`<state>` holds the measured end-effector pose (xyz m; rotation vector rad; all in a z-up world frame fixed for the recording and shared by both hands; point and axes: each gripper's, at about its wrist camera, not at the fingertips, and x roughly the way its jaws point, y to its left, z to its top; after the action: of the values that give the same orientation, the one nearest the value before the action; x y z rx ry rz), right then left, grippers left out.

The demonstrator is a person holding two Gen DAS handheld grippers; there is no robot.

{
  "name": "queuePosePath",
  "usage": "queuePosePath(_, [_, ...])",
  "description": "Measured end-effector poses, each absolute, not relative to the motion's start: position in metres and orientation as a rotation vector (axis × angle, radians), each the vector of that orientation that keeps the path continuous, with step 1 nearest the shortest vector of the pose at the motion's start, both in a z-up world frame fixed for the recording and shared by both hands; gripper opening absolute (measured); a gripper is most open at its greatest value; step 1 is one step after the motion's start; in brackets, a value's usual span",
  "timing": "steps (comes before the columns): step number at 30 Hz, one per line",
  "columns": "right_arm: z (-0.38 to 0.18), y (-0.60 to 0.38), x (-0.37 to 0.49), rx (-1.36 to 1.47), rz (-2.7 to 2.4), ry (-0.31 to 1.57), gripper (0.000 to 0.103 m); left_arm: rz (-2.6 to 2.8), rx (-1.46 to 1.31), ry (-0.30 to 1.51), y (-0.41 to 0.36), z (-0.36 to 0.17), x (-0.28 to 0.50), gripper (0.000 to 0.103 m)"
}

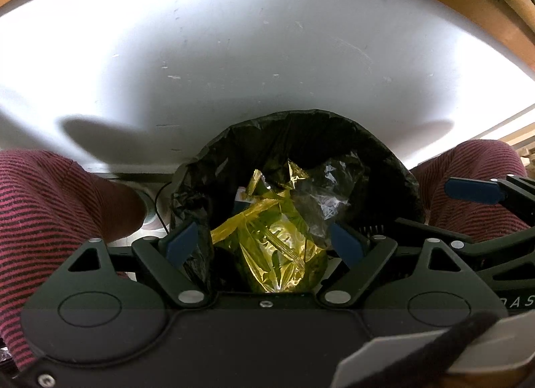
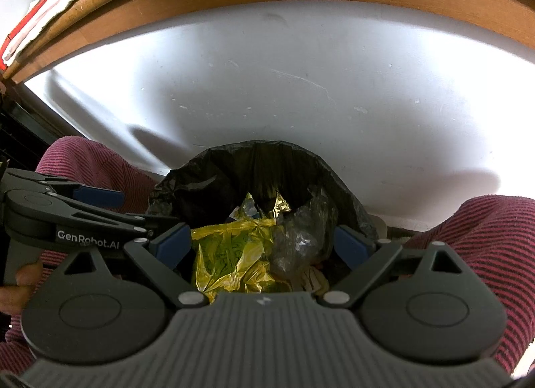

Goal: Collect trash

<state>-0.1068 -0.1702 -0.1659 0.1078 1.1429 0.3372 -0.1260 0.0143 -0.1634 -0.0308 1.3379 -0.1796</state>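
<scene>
One black-lined bin (image 1: 301, 140) sits between the person's knees, holding one crinkled yellow wrapper (image 1: 274, 247) and one clear plastic bag (image 1: 321, 194). Two tools, left (image 1: 264, 241) and right (image 2: 264, 244), hang above, both wide open, empty.

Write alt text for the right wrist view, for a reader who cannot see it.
The right gripper, jaws open, points down into a bin lined with a black bag holding a crumpled yellow-green wrapper and clear plastic. The left gripper enters from the left, and red striped sleeves frame both sides against a white wall.
</scene>
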Motion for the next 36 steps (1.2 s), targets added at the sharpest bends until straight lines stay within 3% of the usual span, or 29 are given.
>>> queuePosePath(36, [-0.1652,-0.1693,-0.1080,0.113,0.332,1.145,0.097,-0.161,-0.027,1.282,0.0162,-0.1606,-0.1297,0.089])
